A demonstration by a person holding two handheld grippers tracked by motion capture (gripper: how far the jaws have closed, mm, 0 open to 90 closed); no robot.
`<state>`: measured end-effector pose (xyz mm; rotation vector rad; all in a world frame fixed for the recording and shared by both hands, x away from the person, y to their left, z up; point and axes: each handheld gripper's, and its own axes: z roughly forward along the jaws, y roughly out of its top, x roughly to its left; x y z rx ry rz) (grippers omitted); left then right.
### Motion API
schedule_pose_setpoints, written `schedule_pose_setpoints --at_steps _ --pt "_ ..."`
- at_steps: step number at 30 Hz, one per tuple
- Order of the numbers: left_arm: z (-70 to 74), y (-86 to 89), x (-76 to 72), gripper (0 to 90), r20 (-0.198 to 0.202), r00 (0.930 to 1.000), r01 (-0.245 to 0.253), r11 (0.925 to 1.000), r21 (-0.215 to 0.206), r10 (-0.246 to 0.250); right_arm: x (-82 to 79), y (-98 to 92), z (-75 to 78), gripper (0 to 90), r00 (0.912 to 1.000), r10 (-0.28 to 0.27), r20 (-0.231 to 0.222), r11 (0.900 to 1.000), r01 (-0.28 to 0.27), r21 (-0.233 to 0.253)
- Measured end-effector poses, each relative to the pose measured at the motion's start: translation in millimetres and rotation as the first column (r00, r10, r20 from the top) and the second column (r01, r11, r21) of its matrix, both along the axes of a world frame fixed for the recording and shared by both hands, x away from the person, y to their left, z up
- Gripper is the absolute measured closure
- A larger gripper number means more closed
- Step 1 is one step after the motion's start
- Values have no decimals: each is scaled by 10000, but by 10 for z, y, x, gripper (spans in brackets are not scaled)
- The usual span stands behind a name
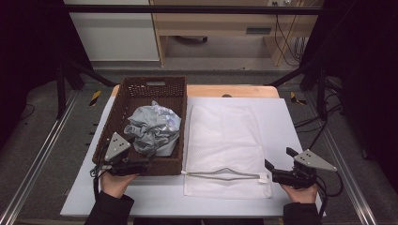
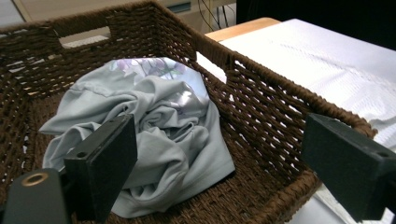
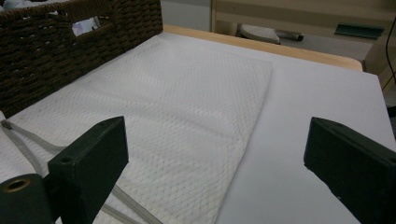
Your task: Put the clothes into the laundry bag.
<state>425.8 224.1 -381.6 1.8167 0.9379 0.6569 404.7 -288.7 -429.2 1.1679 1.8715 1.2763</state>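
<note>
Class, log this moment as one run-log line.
left gripper: open, at basket | right gripper: open, beside mesh bag | grey garment: in basket

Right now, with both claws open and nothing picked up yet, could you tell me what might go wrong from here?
1. The left claw straddles the wicker basket near its front rim; closing there could pinch the weave instead of the crumpled grey garment.
2. The garment is bunched, so a grab may catch a single fold and drag the rest.
3. The mesh laundry bag lies flat, its zipper opening barely gaping; the right claw might lift both layers together.
</note>
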Motion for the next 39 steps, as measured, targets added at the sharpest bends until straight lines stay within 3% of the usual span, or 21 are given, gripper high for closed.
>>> schedule_pose_setpoints --at_steps 6,12,18,25,26,31,34,39 --pt "96 3 21 115 235 9997 -76 9999 -126 79 -9 38 10 66 10000 42 44 10000 -42 -22" --pt "161 -31 88 115 216 9997 -105 9998 -143 108 -14 99 33 63 9998 166 83 9998 -165 -107" --pt "223 -69 172 115 351 9993 -90 10000 23 89 -22 146 46 60 9996 287 61 9996 -286 -77" --pt "334 -109 361 128 300 9992 -279 9985 463 265 -24 164 56 59 9995 310 68 9994 -309 -136" --pt "363 -134 416 128 387 9988 -325 9962 804 295 -18 163 49 58 9996 282 76 9995 -281 -160" --pt "397 -166 575 128 479 9978 -517 9888 1402 453 -11 164 39 58 9997 244 16 9996 -244 -154" --pt "406 -147 723 135 251 9974 -702 9836 1663 669 -14 164 41 58 9997 250 -13 9996 -250 -135" --pt "357 -101 955 135 -487 9946 -813 9804 1795 914 -3 152 25 57 9998 186 -95 9997 -187 -130"
